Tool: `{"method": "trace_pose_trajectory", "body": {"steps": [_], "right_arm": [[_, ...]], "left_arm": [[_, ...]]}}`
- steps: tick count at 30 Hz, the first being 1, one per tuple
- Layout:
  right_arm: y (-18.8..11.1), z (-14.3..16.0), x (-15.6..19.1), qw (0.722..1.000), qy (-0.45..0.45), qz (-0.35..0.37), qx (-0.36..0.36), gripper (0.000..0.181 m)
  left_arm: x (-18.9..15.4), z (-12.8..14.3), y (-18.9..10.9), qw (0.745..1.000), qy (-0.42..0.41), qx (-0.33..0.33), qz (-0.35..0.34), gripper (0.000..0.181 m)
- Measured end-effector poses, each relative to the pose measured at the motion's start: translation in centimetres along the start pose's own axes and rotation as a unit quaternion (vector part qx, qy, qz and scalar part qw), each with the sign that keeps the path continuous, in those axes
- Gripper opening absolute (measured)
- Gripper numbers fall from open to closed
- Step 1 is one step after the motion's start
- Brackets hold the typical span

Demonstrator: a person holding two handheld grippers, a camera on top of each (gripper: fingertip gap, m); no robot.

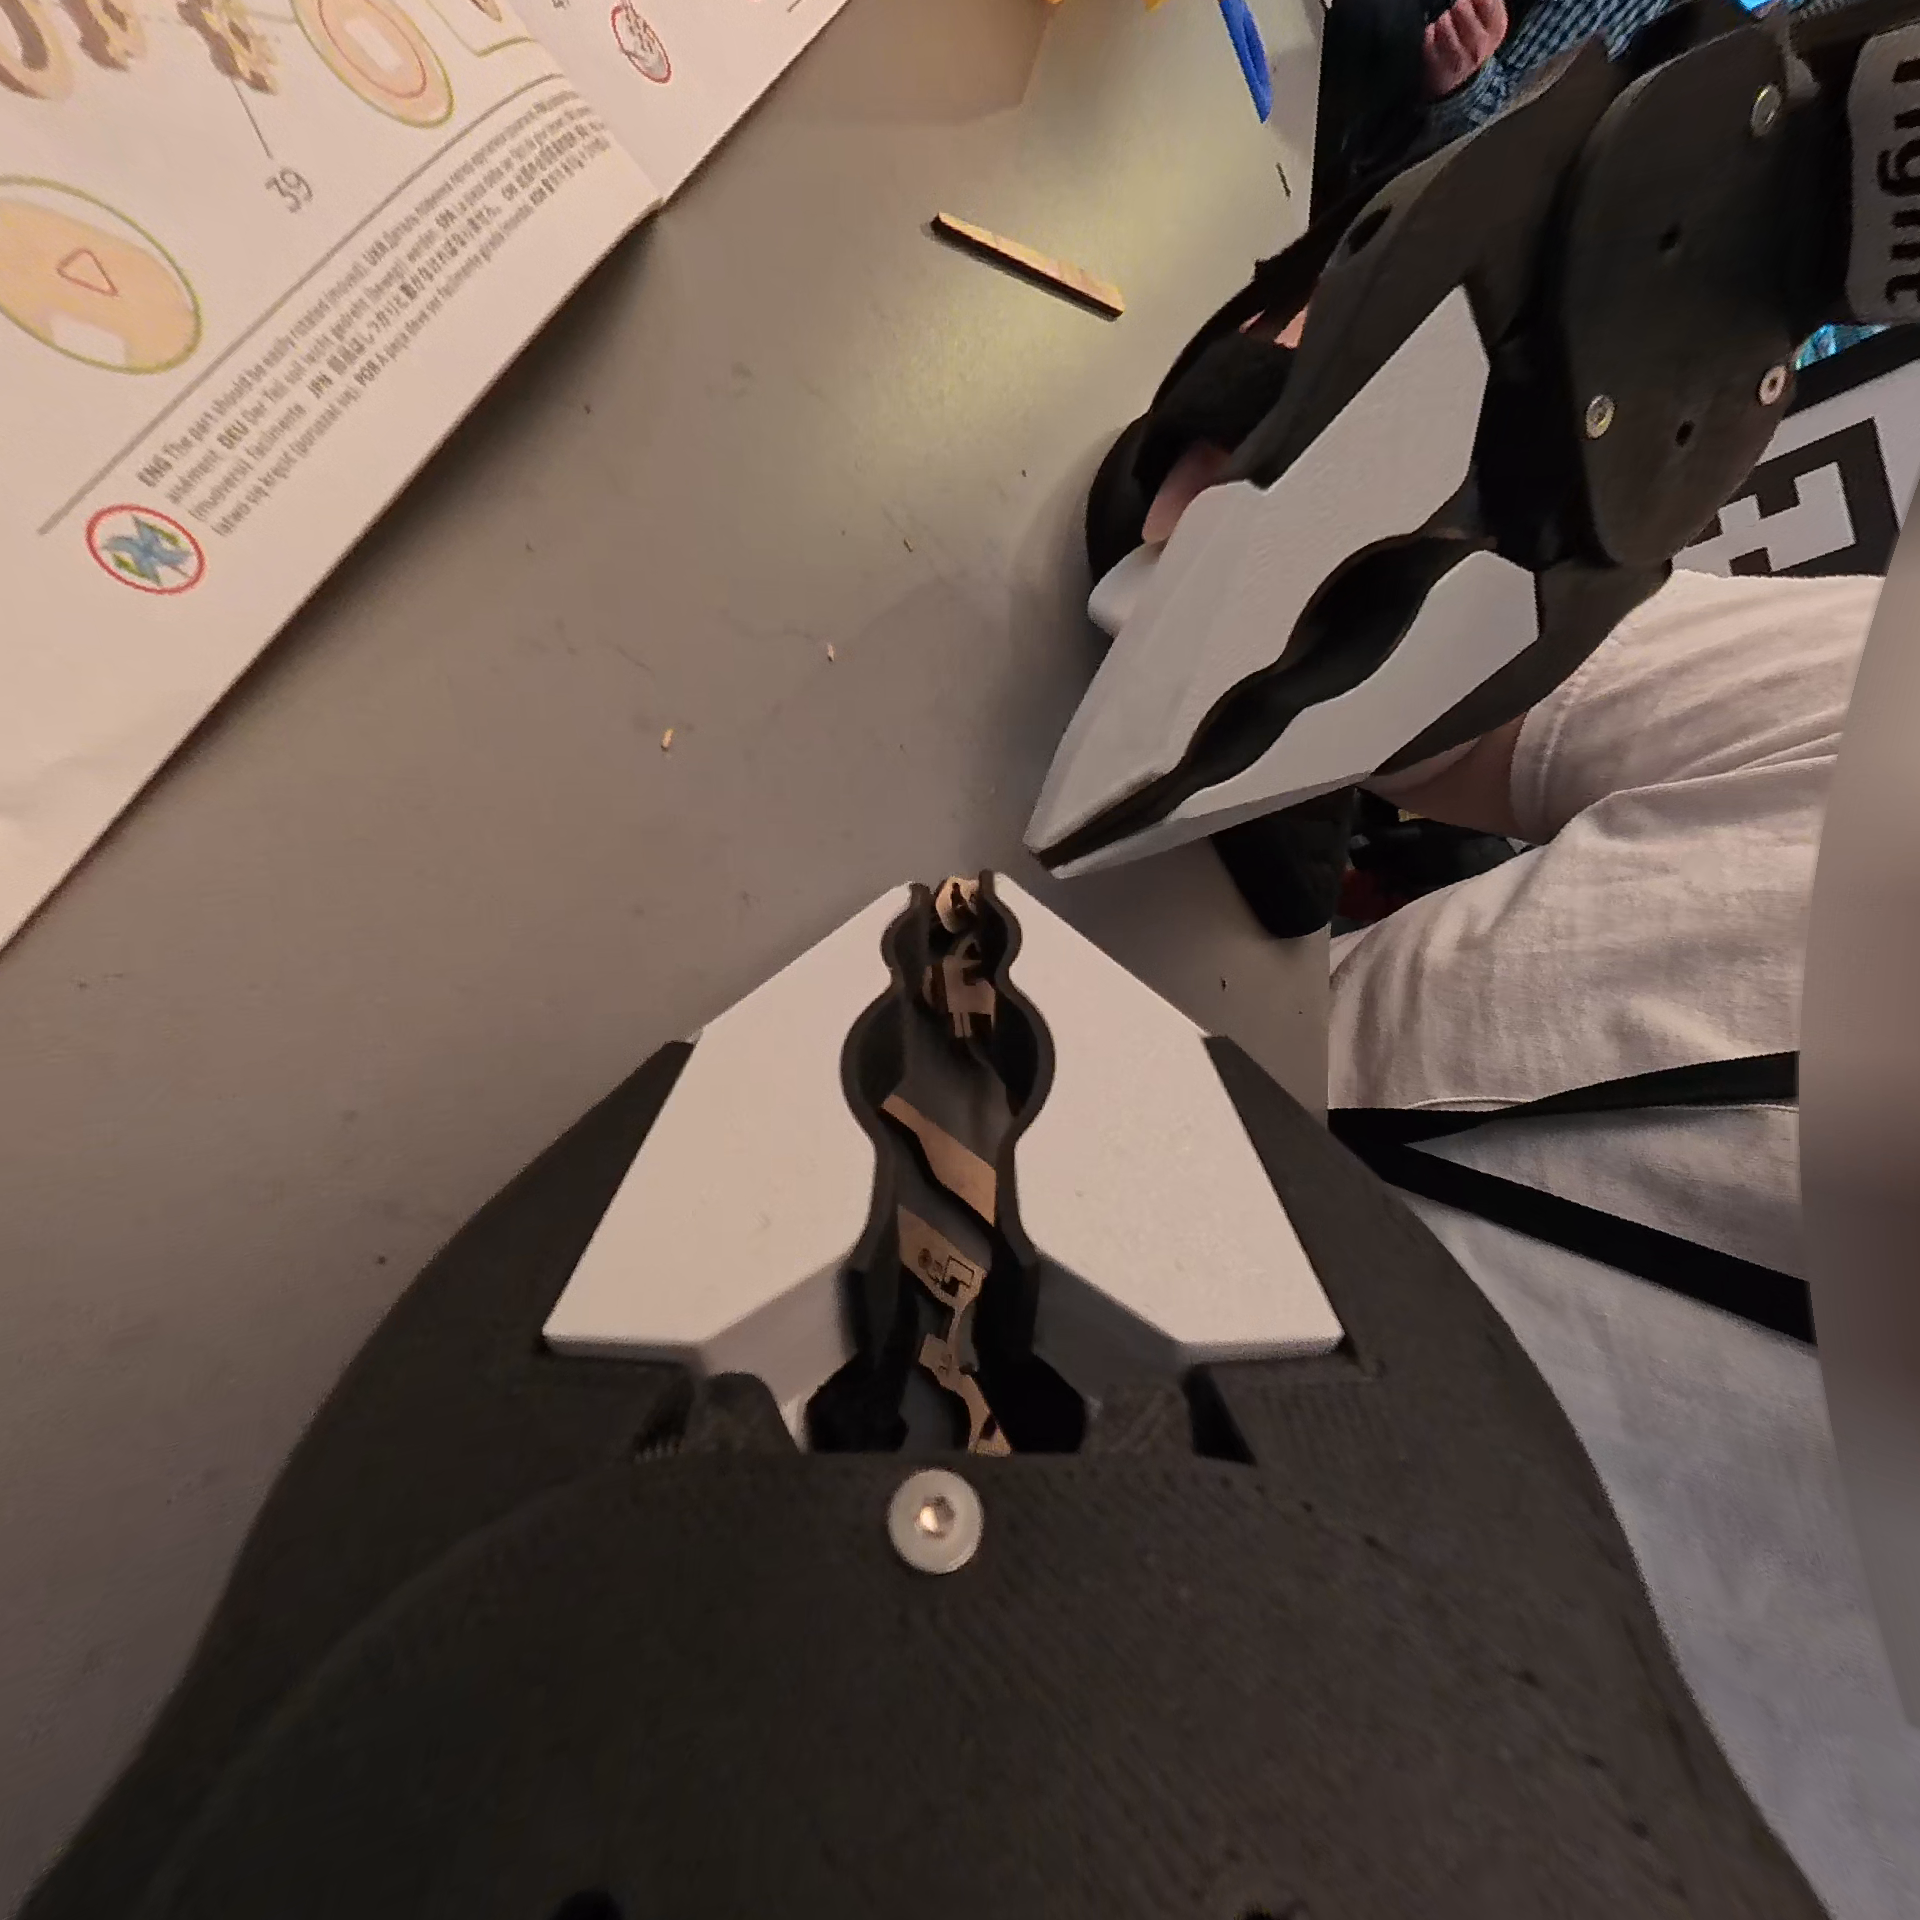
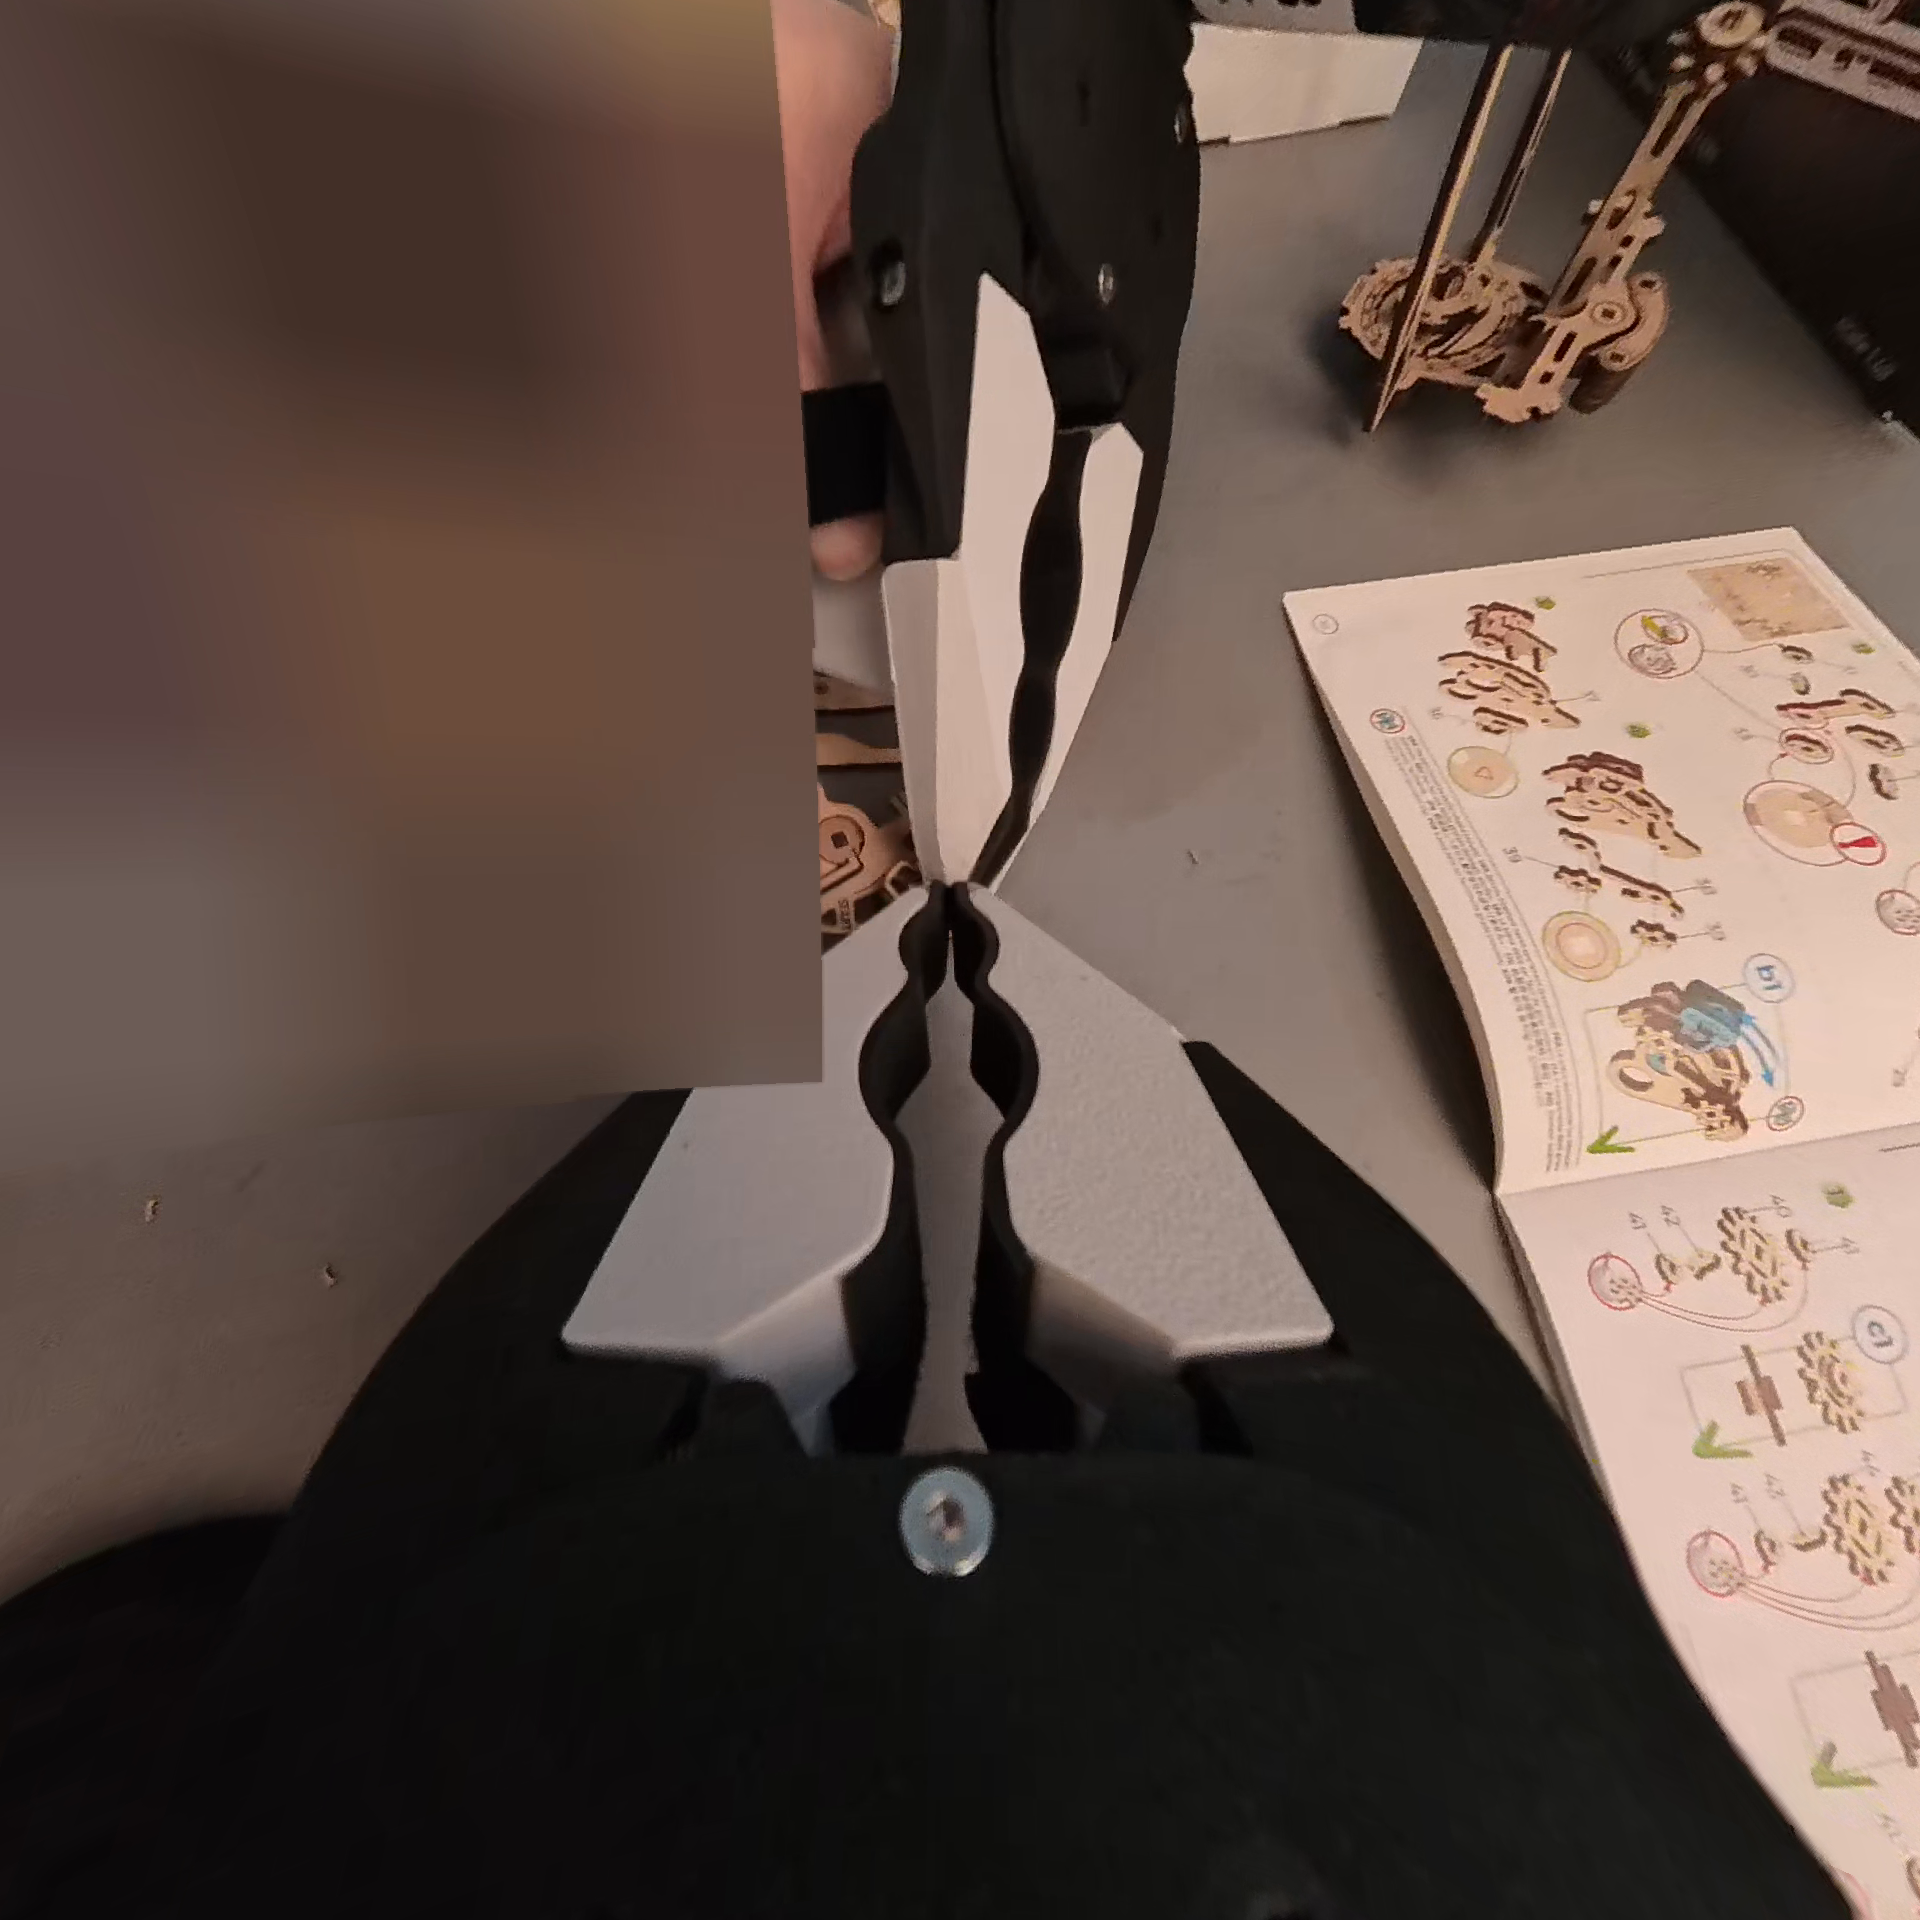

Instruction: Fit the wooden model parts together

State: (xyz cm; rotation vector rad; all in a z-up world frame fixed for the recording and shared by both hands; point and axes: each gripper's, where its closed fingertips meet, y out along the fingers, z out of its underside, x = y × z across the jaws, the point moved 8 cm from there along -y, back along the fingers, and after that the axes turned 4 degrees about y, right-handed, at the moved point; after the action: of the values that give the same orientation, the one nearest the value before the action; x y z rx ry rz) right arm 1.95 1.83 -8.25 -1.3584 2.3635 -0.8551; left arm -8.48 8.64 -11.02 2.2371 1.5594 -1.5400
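Pale laser-cut wooden part (image 1: 961, 914) sits pinched in left gripper (image 1: 954, 891); right gripper (image 2: 951, 899) pressed together.

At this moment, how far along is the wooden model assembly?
Partly done: a built wooden model stands on the table. In hand: the left hand-held gripper pinches a small wooden part; the right hand-held gripper is shut, apparently empty. Left: a loose wooden strip lies unfitted.

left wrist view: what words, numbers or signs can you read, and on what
Not quoting writing; what bears it:
instruction booklet: small print, a number, a round red sign
right gripper: white label, letters cut off
marker tag beside it: black-and-white pattern, no words
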Motion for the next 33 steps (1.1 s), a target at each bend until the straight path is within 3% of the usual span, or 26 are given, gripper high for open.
{"method": "trace_pose_trajectory", "body": {"steps": [1, 15, 21, 33], "right_arm": [[0.2, 0.1, 0.0, 1.000, 0.004, -0.002, 0.006, 0.000], [0.4, 0.5, -0.2, 1.000, 0.010, -0.004, 0.011, 0.000], [0.4, 0.5, -0.2, 1.000, -0.009, -0.005, 0.005, 0.000], [0.8, 0.4, 0.2, 0.996, -0.074, -0.046, 0.003, 0.000]], "left_arm": [[0.0, 0.0, 0.0, 1.000, -0.001, -0.001, 0.001, 0.007], [-0.3, -0.5, -0.5, 0.999, -0.017, -0.028, 0.038, 0.014], [-0.6, 0.0, -1.3, 1.000, 0.015, 0.015, -0.015, 0.022], [-0.4, 0.3, -0.3, 1.000, 0.010, 0.027, -0.004, 0.014]]}}
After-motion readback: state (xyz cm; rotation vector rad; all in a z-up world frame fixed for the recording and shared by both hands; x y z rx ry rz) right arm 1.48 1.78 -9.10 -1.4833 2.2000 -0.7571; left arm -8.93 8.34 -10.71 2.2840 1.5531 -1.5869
